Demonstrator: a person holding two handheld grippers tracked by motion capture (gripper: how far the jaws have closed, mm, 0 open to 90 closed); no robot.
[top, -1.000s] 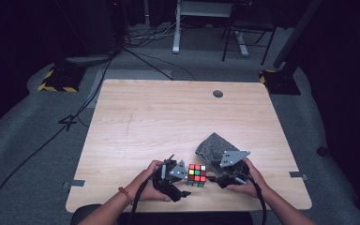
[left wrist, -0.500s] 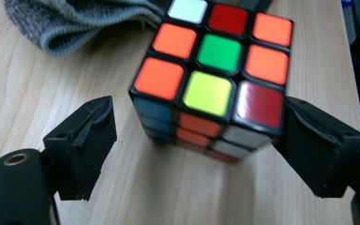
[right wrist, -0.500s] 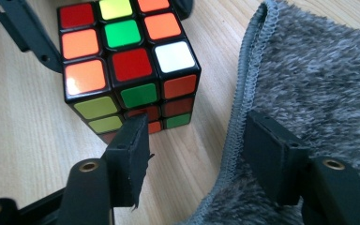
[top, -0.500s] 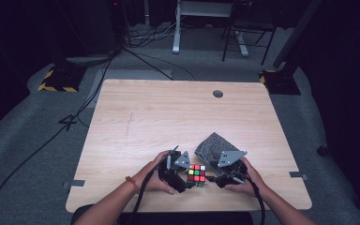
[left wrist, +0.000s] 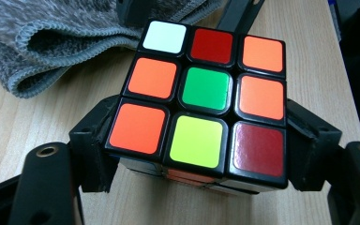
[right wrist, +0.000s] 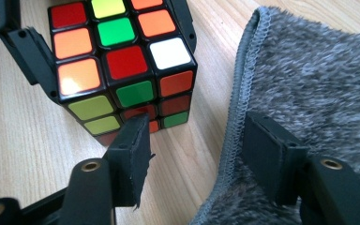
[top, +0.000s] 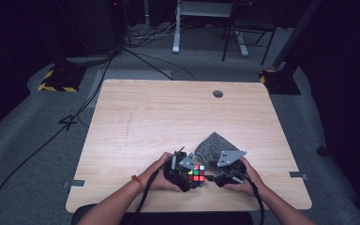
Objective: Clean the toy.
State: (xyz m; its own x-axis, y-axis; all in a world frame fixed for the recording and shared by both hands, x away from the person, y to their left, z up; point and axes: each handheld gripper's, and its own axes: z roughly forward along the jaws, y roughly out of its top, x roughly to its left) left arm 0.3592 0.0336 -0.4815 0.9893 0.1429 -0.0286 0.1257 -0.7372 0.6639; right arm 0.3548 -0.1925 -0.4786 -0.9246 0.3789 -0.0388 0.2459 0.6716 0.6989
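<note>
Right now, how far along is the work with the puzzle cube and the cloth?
Done: the left hand-held gripper has just closed on the puzzle cube, which sits between its jaws on the table. In hand: the right hand-held gripper stands open at the edge of the grey cloth. Left: any wiping; the cloth isn't gripped yet.
</note>
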